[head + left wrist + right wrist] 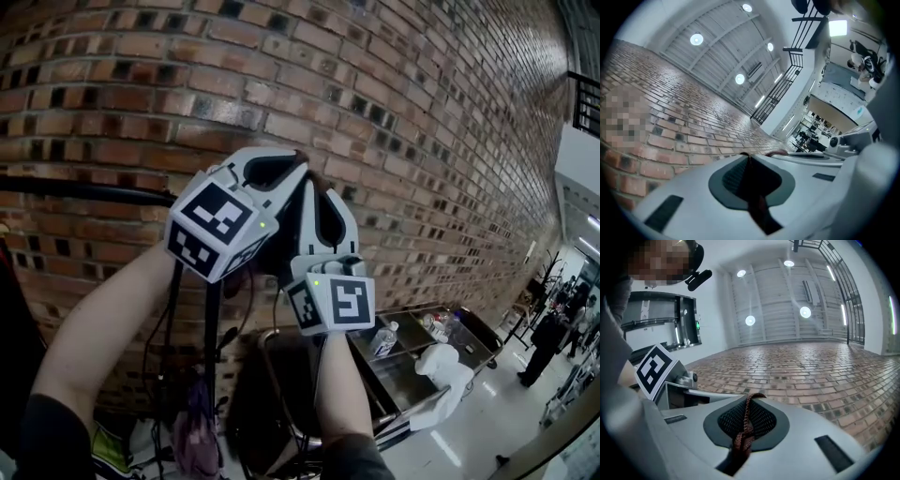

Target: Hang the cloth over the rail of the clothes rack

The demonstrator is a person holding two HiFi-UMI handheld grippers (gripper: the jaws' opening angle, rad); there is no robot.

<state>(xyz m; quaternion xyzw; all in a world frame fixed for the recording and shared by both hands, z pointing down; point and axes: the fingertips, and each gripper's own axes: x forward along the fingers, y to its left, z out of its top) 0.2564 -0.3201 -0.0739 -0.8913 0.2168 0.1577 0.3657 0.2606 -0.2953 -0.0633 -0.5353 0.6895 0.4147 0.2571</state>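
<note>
Both grippers are raised close together in front of the brick wall. In the head view my left gripper (298, 161) and right gripper (321, 192) nearly touch at their tips, with dark cloth (274, 251) bunched between and below them. A dark reddish cloth edge (758, 208) is pinched in the shut left gripper (749, 157) in the left gripper view. The right gripper view shows a brown rolled hem of the cloth (744, 430) clamped in the shut right gripper (752, 398). The rack's black rail (84, 190) runs at the left, below jaw height, on a black upright (214, 347).
The brick wall (394, 112) fills the background close ahead. A steel trolley (412, 380) with a water bottle (384, 339) and a white bundle (448, 375) stands lower right. A pinkish garment (197, 422) hangs under the rail. A person (544, 347) stands far right.
</note>
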